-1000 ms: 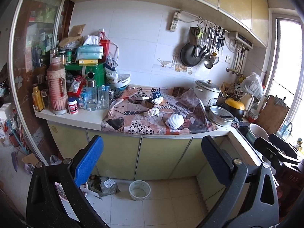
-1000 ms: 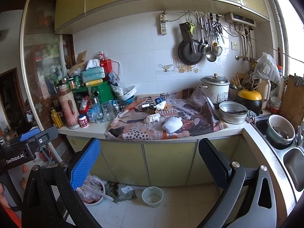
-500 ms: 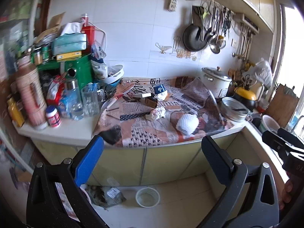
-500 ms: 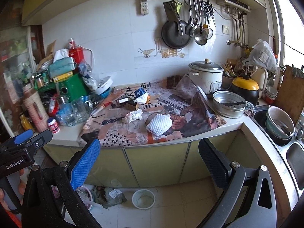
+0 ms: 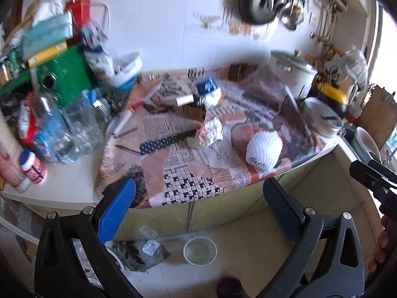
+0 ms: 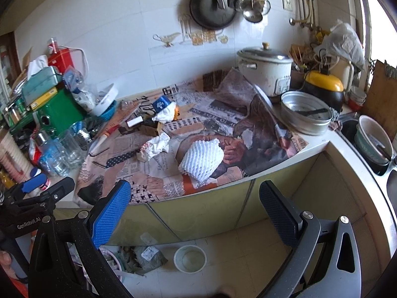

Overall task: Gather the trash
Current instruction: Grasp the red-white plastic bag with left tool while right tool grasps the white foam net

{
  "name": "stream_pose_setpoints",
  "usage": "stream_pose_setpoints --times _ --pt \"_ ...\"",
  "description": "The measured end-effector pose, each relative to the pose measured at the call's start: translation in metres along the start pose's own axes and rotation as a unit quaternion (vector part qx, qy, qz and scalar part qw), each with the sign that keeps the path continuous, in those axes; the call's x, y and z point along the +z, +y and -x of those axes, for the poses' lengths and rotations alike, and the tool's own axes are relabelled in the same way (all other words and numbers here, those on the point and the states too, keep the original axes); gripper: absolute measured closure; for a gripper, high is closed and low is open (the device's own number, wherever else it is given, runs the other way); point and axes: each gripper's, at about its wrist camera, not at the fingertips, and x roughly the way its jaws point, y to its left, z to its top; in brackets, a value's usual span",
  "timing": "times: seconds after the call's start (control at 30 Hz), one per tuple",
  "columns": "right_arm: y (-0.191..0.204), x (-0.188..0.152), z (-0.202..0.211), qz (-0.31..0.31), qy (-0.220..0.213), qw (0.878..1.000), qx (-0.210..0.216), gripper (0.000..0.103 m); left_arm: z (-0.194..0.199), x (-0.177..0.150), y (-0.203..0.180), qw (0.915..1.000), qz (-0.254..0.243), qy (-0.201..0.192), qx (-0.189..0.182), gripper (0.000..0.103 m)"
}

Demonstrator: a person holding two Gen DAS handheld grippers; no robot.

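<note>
A white foam fruit net point(image 6: 202, 160) lies near the front edge of the newspaper-covered counter point(image 6: 158, 186); it also shows in the left wrist view point(image 5: 264, 150). A crumpled white paper ball point(image 6: 156, 145) lies left of it, also in the left wrist view point(image 5: 212, 131). More crumpled paper point(image 6: 165, 114) and a blue carton point(image 6: 160, 104) lie farther back. My left gripper point(image 5: 198, 208) is open and empty, in front of the counter edge. My right gripper point(image 6: 196, 206) is open and empty, short of the foam net.
Bottles, jars and a green box point(image 6: 58, 114) crowd the counter's left end. A rice cooker point(image 6: 266, 72) and a metal basin point(image 6: 306, 115) stand at the right, a sink point(image 6: 372, 146) beyond. A white bowl point(image 6: 189, 258) and rubbish lie on the floor.
Both grippers have moved forward and up toward the counter, so the foam net and paper ball look larger and closer. Both stay open and empty. The left view is motion-blurred now.
</note>
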Motion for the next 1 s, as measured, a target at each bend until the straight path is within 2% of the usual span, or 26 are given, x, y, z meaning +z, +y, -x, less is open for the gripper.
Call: stream_pose_setpoints --times 0.4,0.5,0.57,0.73,0.87,1.0 --pt "-0.073 0.047 -0.144 -0.042 0.11 0.992 0.042 0.003 -0.14 0.05 -0.013 0.9957 0.048 0.067 0.042 0.0" --pt "-0.088 0.057 -0.175 -0.051 0.134 0.988 0.054 0.01 -0.178 0.059 -0.009 0.9928 0.063 0.083 0.06 0.011" --pt "-0.095 0.062 -0.196 -0.051 0.154 0.984 0.069 0.021 -0.2 0.064 -0.004 0.9901 0.081 0.097 0.061 0.02" --pt "-0.101 0.065 -0.23 -0.054 0.192 0.975 0.1 0.031 -0.238 0.069 0.006 0.9836 0.134 0.111 0.05 0.023" --pt "-0.098 0.062 -0.249 -0.043 0.224 0.966 0.122 0.046 -0.258 0.068 0.008 0.979 0.156 0.123 0.047 0.032" --pt "-0.098 0.063 -0.253 -0.035 0.227 0.962 0.144 0.056 -0.267 0.062 0.001 0.9776 0.164 0.128 0.033 0.042"
